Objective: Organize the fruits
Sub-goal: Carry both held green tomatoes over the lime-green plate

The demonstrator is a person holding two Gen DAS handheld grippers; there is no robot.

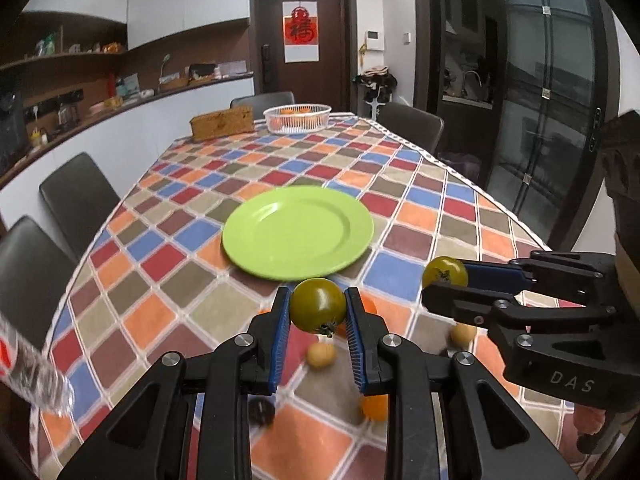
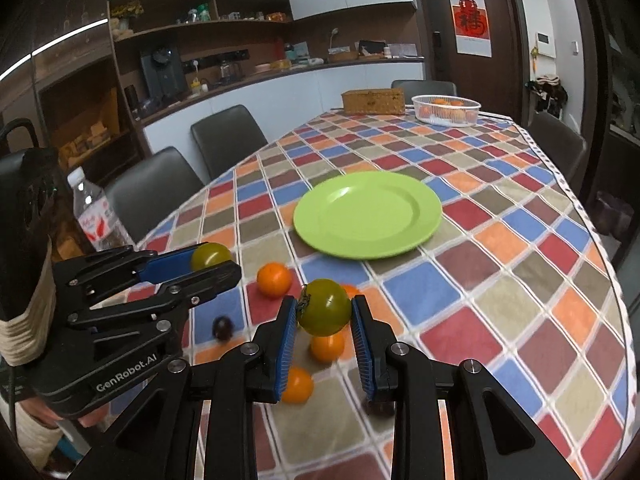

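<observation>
Checked in red, blue, orange and tan, a tablecloth covers the long tabletop [image 1: 420, 196] of a dining room with dark chairs, a wall counter and a brown door beyond. Near its middle sits an empty green plate [image 1: 298, 232]; at the far end stand a white basket [image 1: 298, 118] holding orange fruit and a woven box [image 1: 222, 122].

Both grippers carry fruit. The left gripper [image 1: 318, 310] has its blue-padded fingers closed on a green tomato [image 1: 318, 306], stem turned down toward the camera. The right gripper [image 2: 324, 314] holds a second green tomato [image 2: 325, 307] the same way, stem off to the left. Each tomato hangs clear of the cloth, just short of the plate's near rim.

Loose on the cloth below them lie several small oranges [image 2: 274, 279], a couple of pale yellowish fruits [image 1: 320, 355] and a dark round one [image 2: 222, 327] (too blurred to name). A water bottle [image 2: 94, 210] stands at the left edge.

The step in hand looks like the carry: two tomatoes picked up, not yet placed. Next, each gripper likely needs to travel forward over the plate, lower until the tomato nearly touches it, and release gently so the round fruit does not roll off.
</observation>
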